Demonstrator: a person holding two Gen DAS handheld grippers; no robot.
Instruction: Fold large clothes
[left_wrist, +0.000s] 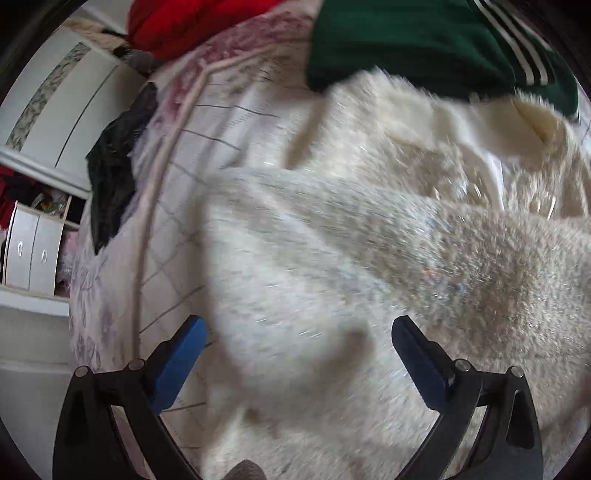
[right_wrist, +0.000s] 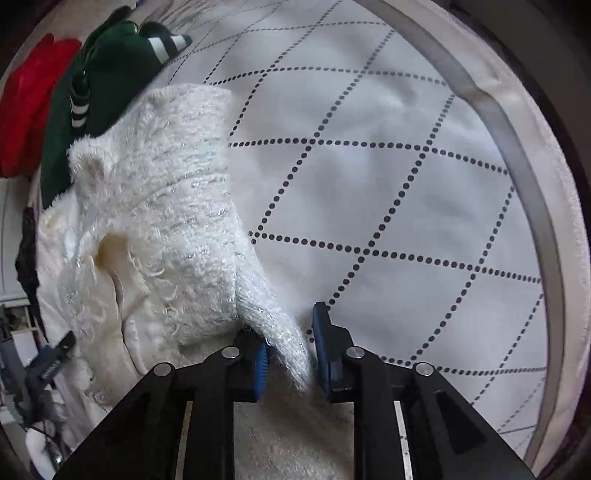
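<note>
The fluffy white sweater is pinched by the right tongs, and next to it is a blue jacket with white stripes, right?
Almost. The jacket is green, not blue, as the right wrist view shows. The right tongs do pinch the white sweater.

A fluffy cream-white sweater (right_wrist: 155, 206) with faint silvery threads lies rumpled on the bed, its long-haired pile standing up in tufts. In the right wrist view it spreads from about nine o'clock toward the centre, one narrow part running down toward six o'clock, its smoother pale inner side showing along the left. In the left wrist view the same garment (left_wrist: 332, 258) fills the frame from centre to three o'clock, bunched in soft folds and blurred.
</note>
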